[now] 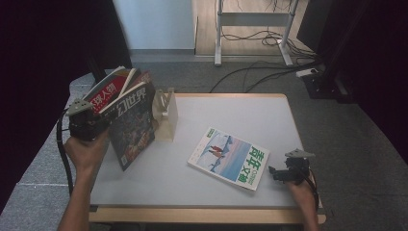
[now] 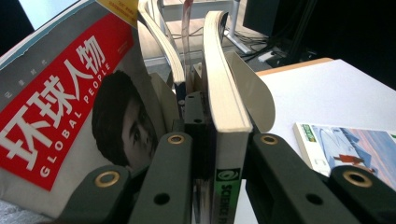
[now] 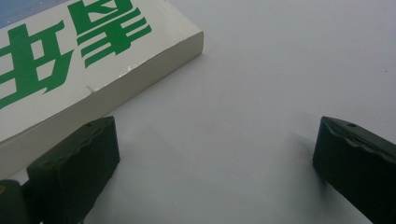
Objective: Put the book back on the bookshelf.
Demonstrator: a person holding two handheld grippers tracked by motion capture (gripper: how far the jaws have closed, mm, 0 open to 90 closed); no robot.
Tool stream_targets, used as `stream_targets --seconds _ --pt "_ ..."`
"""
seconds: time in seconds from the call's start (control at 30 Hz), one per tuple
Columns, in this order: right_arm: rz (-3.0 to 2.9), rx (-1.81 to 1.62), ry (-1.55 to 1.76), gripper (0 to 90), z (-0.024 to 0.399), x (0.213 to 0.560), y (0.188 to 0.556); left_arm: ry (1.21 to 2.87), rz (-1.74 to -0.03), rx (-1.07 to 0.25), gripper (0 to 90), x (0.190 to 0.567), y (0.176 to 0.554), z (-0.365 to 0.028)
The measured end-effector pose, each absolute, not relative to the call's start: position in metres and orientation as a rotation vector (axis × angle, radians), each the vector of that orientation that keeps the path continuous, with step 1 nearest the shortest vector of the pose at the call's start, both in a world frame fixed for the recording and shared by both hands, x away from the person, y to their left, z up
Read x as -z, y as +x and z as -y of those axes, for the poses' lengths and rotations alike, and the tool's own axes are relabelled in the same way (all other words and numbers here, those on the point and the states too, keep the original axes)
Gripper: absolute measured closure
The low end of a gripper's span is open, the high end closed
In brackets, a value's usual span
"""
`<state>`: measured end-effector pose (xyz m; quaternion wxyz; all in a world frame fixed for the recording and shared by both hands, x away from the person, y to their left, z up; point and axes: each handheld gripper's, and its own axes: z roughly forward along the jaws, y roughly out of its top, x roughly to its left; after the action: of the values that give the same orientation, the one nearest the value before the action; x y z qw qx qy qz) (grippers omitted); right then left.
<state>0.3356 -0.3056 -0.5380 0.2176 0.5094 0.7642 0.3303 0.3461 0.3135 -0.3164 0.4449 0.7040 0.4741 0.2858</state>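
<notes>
White table (image 1: 298, 144); left tongs (image 2: 219, 140) clamp a "SCIENCE" spined magazine (image 2: 227, 154).

The table (image 1: 231, 115) is pale grey with a light wood edge. At its 4 o'clock, a magazine (image 1: 228, 158) shows a blue-and-white snowy scene and green characters. At 10 o'clock, a red-and-white cover (image 2: 60, 102) with white lettering, a dark cover (image 1: 132, 127), a cream rack (image 1: 166, 115)
</notes>
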Motion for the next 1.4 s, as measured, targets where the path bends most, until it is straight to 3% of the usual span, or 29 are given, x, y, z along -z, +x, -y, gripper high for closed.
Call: stream_targets --seconds 0.93,1.4 --pt "-2.117 -0.916 1.411 0.0 0.306 0.538 0.336 1.688 -1.141 -0.762 82.6 0.337 0.368 -0.288" --pt "-2.117 -0.915 1.411 0.0 0.306 0.538 0.336 1.748 -1.136 -0.647 80.8 0.345 0.359 -0.306"
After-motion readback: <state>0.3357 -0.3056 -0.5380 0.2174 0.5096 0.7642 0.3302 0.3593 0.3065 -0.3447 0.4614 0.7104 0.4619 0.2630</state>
